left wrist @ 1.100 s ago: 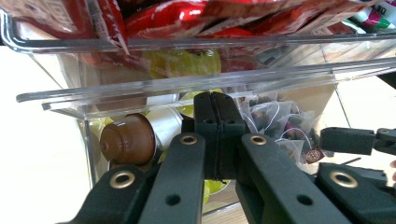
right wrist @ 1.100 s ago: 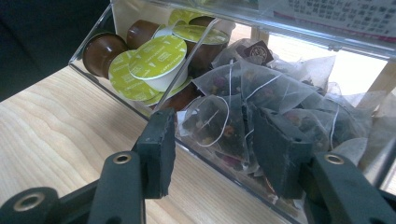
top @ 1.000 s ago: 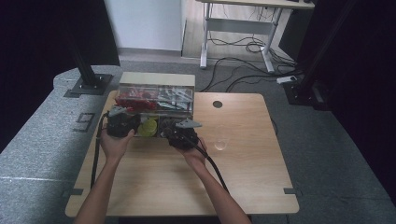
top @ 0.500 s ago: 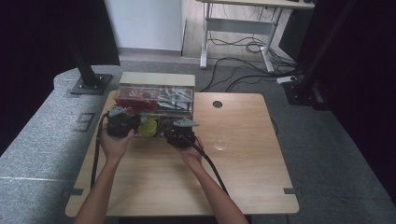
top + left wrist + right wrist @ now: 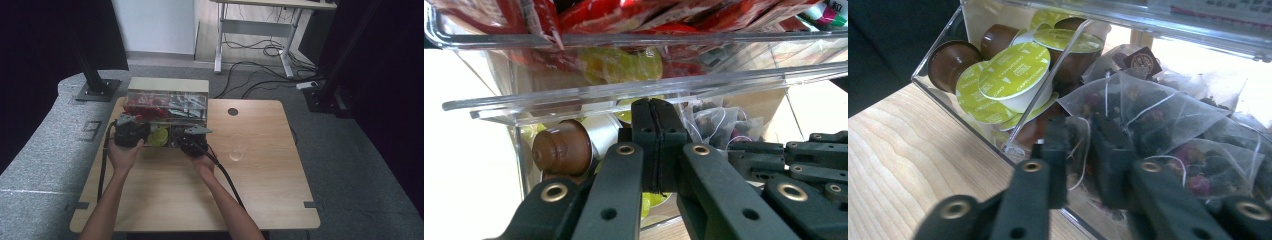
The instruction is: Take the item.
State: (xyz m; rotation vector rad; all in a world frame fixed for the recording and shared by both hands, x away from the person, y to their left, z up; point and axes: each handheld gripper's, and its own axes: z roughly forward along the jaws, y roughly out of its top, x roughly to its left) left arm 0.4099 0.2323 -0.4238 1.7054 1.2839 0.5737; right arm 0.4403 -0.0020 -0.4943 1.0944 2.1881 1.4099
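a light wooden tabletop [image 5: 165, 195] stands on a grey floor. at its far edge, toward the far left corner, sits a clear plastic box [image 5: 167, 107] (it holds small packets and cups). a small clear glass [image 5: 237, 150] stands alone near the middle, closer to the right edge. a round dark hole [image 5: 233, 111] shows by the far edge.

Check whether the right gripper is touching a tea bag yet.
Touching. The right gripper view shows the right gripper with both jaws pressed against a tea bag pinched between them, inside the clear box.
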